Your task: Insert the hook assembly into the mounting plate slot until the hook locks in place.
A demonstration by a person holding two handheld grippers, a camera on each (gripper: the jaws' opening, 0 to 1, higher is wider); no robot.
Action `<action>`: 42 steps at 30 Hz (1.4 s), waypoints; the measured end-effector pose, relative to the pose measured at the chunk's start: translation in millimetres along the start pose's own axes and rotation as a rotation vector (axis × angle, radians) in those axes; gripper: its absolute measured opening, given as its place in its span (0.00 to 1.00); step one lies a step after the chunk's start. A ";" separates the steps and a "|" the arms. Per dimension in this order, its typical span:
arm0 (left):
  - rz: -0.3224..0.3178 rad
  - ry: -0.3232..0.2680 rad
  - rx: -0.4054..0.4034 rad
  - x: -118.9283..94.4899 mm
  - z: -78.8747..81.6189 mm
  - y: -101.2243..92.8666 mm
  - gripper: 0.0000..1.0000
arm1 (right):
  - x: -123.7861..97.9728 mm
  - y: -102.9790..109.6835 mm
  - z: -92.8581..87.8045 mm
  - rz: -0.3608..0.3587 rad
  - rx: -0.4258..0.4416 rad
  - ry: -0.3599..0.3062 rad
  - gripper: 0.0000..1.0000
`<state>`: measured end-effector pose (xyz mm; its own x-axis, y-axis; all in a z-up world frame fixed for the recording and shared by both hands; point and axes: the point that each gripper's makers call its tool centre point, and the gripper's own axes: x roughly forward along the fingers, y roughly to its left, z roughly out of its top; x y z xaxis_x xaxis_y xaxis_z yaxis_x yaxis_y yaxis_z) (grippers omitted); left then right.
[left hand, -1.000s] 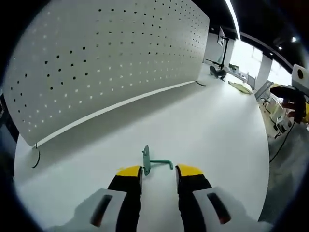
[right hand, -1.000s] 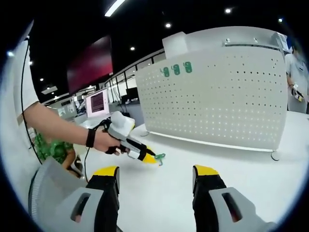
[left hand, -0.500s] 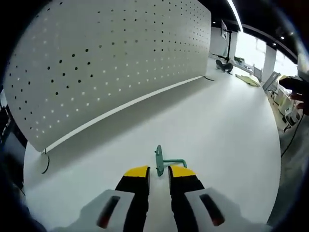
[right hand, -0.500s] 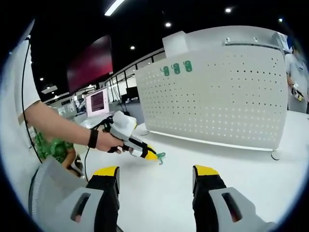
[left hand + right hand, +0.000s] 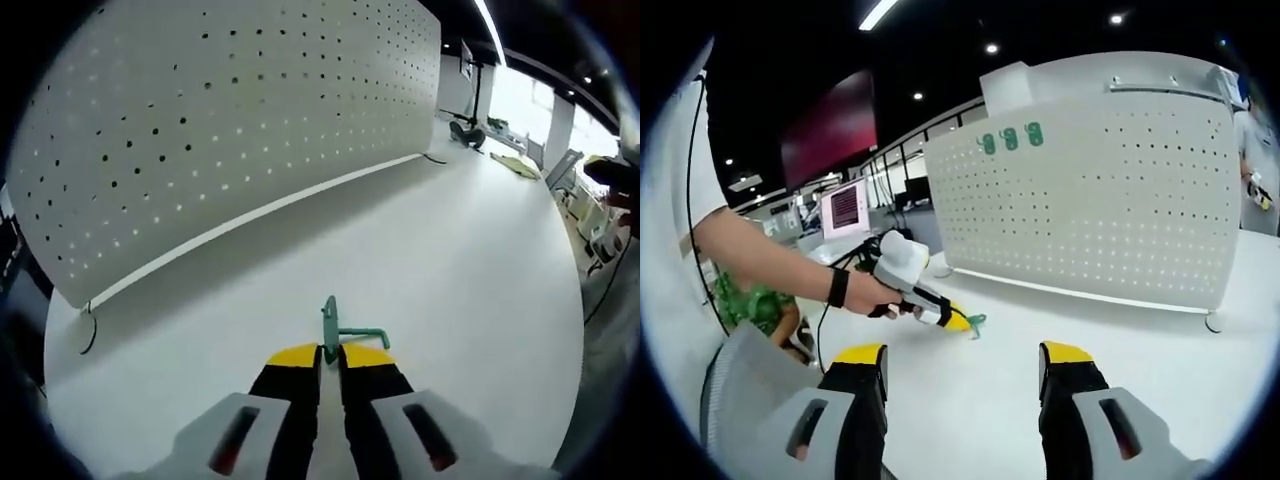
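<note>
Where yellow tips hide its base, left hand-held gripper (image 5: pixel 330 357) apparently pinches green hook (image 5: pixel 343 329), right hand-held gripper (image 5: pixel 965 362) wide.

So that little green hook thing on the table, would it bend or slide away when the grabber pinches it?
Probably stiff: the green hook keeps sharp bends and a thin upright plate. It looks light, so it might skid on the smooth white table if nudged. The left gripper has its jaws nearly together around the plate's base, and that narrow hold may let it twist.
</note>
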<state>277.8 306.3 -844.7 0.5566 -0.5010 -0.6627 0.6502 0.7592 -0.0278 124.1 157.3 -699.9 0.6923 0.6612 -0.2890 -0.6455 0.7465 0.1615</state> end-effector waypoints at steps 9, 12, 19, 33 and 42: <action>0.010 0.001 -0.014 -4.3 -1.8 2.0 0.04 | 0.9 2.2 -0.5 0.007 -0.001 0.003 0.62; 0.011 0.000 -0.010 -7.0 -1.1 1.1 0.04 | 0.9 3.2 -0.7 0.010 -0.005 0.006 0.62; -0.005 -0.009 -0.021 -14.2 1.1 -4.5 0.04 | 2.2 6.0 1.0 0.019 -0.011 0.004 0.62; -0.047 -0.047 -0.052 -32.2 11.1 -22.5 0.04 | 4.3 11.6 3.5 0.038 -0.019 -0.002 0.61; -0.061 -0.055 -0.065 -45.2 16.4 -33.4 0.03 | 6.7 17.7 7.1 0.054 -0.027 -0.011 0.61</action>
<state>239.4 296.8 -801.5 0.5454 -0.5679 -0.6165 0.6499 0.7510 -0.1169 119.6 175.5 -692.3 0.6594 0.7017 -0.2699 -0.6909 0.7071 0.1507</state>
